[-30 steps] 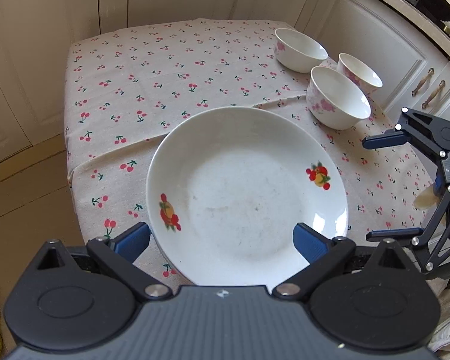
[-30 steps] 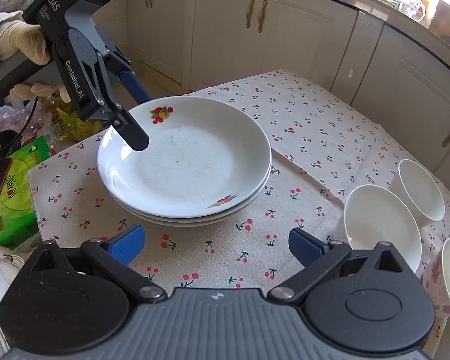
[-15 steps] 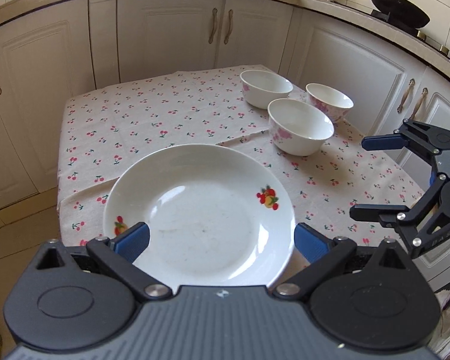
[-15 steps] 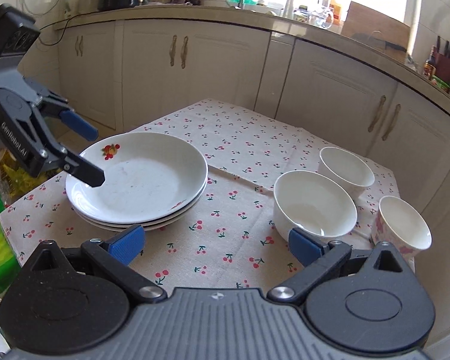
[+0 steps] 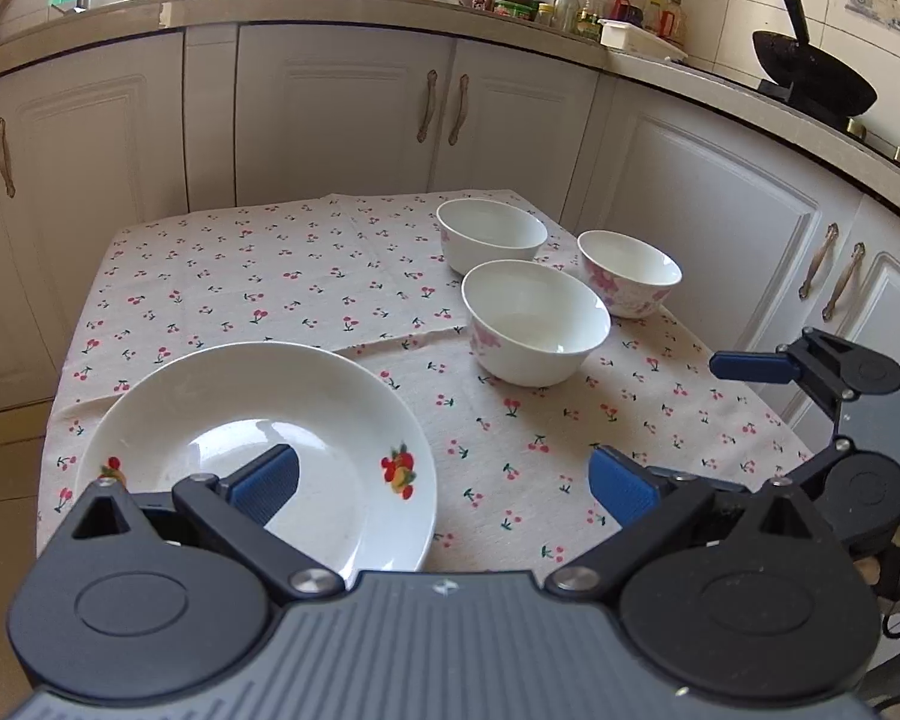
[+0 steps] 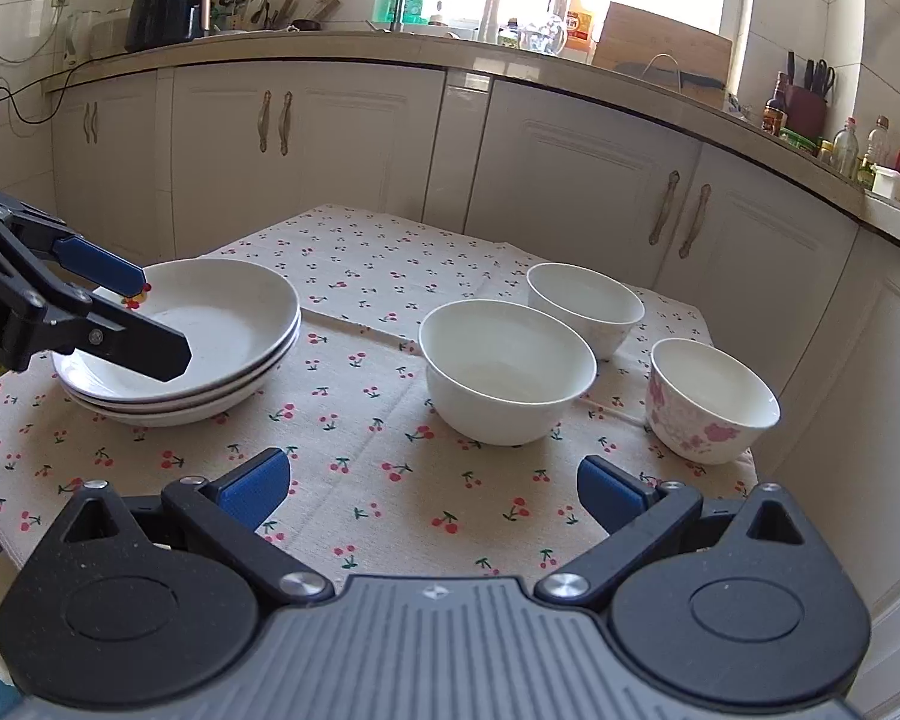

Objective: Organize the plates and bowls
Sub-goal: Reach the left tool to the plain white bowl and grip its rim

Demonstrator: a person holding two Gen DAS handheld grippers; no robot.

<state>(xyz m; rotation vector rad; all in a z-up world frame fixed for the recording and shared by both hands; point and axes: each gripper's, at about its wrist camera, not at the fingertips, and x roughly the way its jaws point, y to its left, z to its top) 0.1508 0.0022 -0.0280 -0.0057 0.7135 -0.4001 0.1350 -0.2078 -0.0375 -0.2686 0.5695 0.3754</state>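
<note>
A stack of three white plates (image 6: 210,330) with fruit decals sits on the left of the cherry-print tablecloth (image 6: 378,438); the top plate (image 5: 306,420) shows in the left wrist view. Three white bowls stand on the right: a large near one (image 6: 504,372), a far one (image 6: 582,306) and a pink-flowered one (image 6: 708,399). They also show in the left wrist view: near bowl (image 5: 534,324), far bowl (image 5: 489,234), flowered bowl (image 5: 627,273). My left gripper (image 5: 444,483) is open and empty, above the stack's near edge. My right gripper (image 6: 432,489) is open and empty, before the bowls.
White kitchen cabinets (image 6: 342,144) wrap behind and right of the table. The counter holds bottles, a knife block and a wok (image 5: 810,69). The table's right edge lies just past the flowered bowl. My right gripper also shows at the right of the left wrist view (image 5: 750,414).
Both grippers have pulled back and tilted up from the table, so more of the kitchen shows. The left gripper has shifted right off the plate's centre. The right gripper now faces the bowls.
</note>
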